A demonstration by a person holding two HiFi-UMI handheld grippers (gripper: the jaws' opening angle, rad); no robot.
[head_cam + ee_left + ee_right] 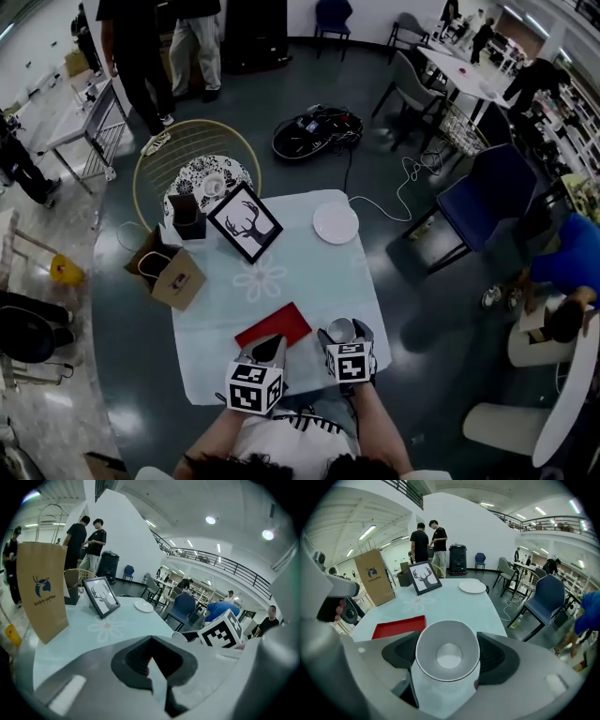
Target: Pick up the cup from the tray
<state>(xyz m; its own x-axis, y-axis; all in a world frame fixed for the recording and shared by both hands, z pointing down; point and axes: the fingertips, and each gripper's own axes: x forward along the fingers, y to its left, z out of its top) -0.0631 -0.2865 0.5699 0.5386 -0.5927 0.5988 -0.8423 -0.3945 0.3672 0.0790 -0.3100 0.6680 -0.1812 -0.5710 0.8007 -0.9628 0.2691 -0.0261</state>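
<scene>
The right gripper point(448, 657) clamps the white cup point(447, 639) by its sides, clear of the red tray point(398, 626) on the surface point(450, 603). A steady squeeze and a level rim should prevent slipping. The left gripper point(150, 660), jaws together, holds nothing.

My two tongs looked alike: broad, rounded shells of smooth pale grey. The left gripper point(272, 347) ended in black left pads point(133, 656) cut with fine ribs, and the right gripper point(349, 330) had the same ribbed right pads point(494, 656). Each carried a white box printed with bold black squares, the left cube point(255, 386) and the right cube point(350, 364). I wore a white top point(286, 436) with black markings across it
</scene>
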